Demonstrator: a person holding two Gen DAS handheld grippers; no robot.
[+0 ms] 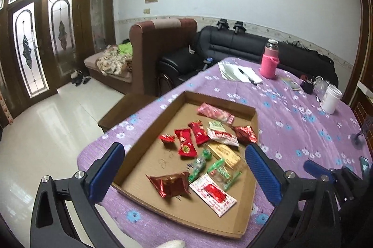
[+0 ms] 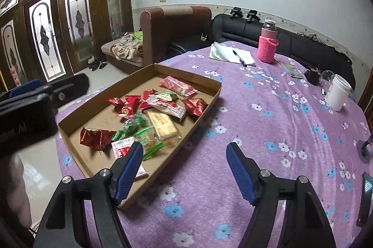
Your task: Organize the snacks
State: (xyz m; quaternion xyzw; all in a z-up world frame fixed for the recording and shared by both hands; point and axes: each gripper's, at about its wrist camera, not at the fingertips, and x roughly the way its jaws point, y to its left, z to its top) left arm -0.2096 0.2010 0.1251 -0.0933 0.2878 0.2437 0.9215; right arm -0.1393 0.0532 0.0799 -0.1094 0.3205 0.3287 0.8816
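A shallow cardboard tray [image 1: 149, 122] lies on the purple flowered tablecloth [image 1: 291, 122] and holds several snack packets: red wrappers [image 1: 186, 143], green candies [image 1: 205, 161], a gold bar [image 1: 225, 153] and a pink packet [image 1: 215, 112]. My left gripper [image 1: 184, 154] is open and empty, above the tray's near end. My right gripper [image 2: 185, 152] is open and empty, above the cloth beside the tray's right wall [image 2: 200, 117]. The snacks also show in the right wrist view [image 2: 149, 112]. The left gripper shows in the right wrist view at the left edge [image 2: 35, 94].
A pink-sleeved bottle [image 1: 270, 59], papers with a pen [image 1: 240, 73], a white cup [image 1: 331, 99] and small dark items [image 1: 306, 85] stand at the table's far side. A phone [image 2: 364, 199] lies at the right edge. Sofas stand behind the table.
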